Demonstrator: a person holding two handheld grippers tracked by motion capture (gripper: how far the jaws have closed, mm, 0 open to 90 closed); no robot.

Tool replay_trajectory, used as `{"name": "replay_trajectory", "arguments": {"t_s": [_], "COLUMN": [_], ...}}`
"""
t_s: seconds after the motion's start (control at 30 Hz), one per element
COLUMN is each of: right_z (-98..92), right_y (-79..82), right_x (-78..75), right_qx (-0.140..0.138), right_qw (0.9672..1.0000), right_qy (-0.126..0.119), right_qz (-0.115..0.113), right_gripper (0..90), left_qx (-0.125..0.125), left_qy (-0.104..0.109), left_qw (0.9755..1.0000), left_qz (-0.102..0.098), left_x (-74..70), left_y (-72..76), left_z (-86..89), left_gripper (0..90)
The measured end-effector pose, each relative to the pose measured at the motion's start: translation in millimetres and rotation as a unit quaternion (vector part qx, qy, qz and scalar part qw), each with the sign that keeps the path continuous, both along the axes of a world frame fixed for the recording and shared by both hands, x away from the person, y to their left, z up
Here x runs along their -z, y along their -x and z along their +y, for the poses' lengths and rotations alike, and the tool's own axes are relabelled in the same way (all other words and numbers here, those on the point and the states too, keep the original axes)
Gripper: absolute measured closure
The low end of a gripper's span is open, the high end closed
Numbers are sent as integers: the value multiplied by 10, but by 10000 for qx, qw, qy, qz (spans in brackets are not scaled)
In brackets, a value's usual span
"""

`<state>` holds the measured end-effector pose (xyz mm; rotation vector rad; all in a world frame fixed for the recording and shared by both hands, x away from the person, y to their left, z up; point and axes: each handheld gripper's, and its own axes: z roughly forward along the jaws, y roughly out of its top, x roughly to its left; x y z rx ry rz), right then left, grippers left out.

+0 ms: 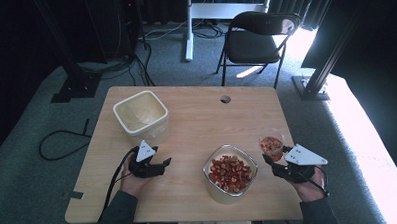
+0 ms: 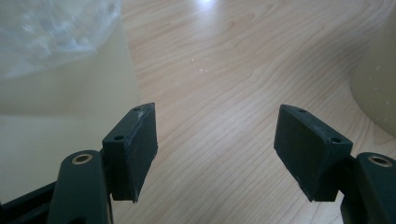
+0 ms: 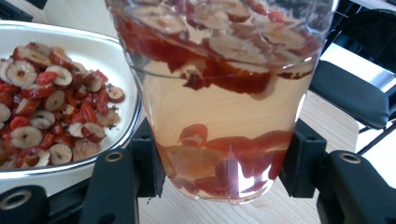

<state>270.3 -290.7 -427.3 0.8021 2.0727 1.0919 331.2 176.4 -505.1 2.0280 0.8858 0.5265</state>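
Wooden table (image 1: 197,122), dark room. Right gripper (image 1: 277,162) clamps fruit-filled clear cup (image 1: 271,144) at right, beside glass bowl (image 1: 230,174). Left gripper (image 1: 156,166) wide, empty. Probably transferring; next needs steady lift toward white tub (image 1: 140,113).

It looked like a lab or recording studio rather than a home. Black curtains (image 1: 14,43) closed off the space, and dark metal frame posts (image 1: 329,52) stood bolted to a grey carpeted floor (image 1: 18,163). Loose cables (image 1: 62,144) ran across the carpet. A small wooden worktop (image 1: 196,117) stood alone in the middle, with a black folding chair (image 1: 256,40) behind it.
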Motion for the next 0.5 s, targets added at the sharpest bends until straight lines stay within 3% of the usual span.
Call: {"name": "replay_trajectory", "arguments": {"t_s": [0.5], "right_z": [137], "right_y": [10], "right_x": [-8], "right_qx": [-85], "right_qw": [9974], "right_qy": [708], "right_qz": [-138], "right_gripper": [433], "left_qx": [34], "left_qy": [30], "left_qw": [10000], "left_qz": [1], "left_x": [19], "left_y": [20], "left_z": [-18], "left_gripper": [308]}}
